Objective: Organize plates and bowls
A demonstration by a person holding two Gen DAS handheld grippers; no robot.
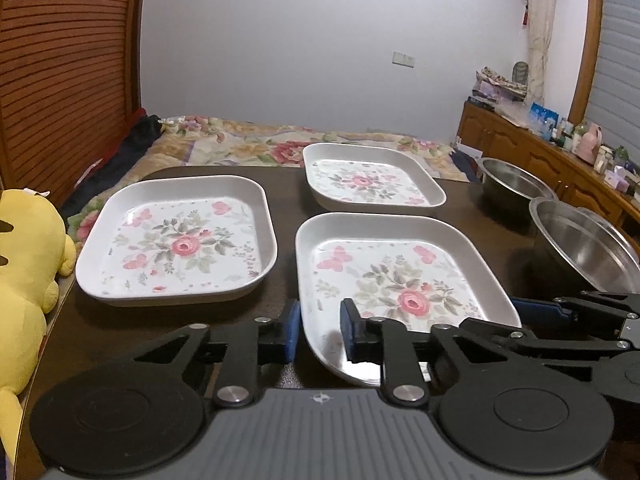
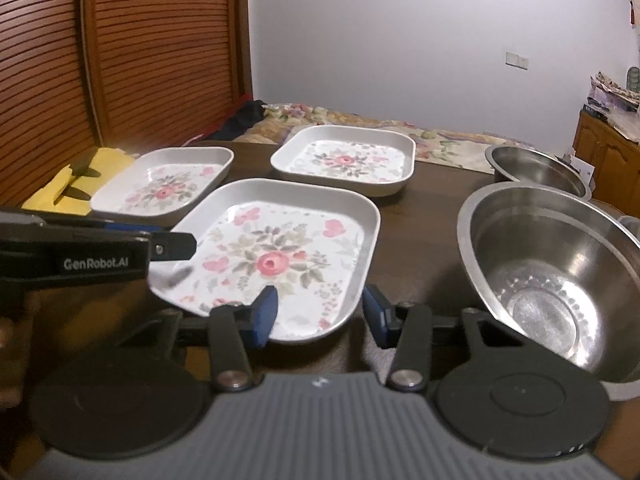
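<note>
Both open, the left hand-held gripper point(image 1: 318, 330) and right hand-held gripper point(image 2: 320, 312) straddle the near plate's point(image 2: 280, 260) rim; close squarely before lifting.

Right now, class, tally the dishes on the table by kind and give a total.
Floral plates: 3 — left, far, near
Steel bowls: 2 — near, far
Total: 5

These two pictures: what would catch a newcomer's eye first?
Three white rose-patterned trays on the dark table: the nearest tray sits between both open tongs, the left tongs and the right tongs, straddling its near corners. Two shiny steel bowls stand to its right, the near bowl largest.
</note>
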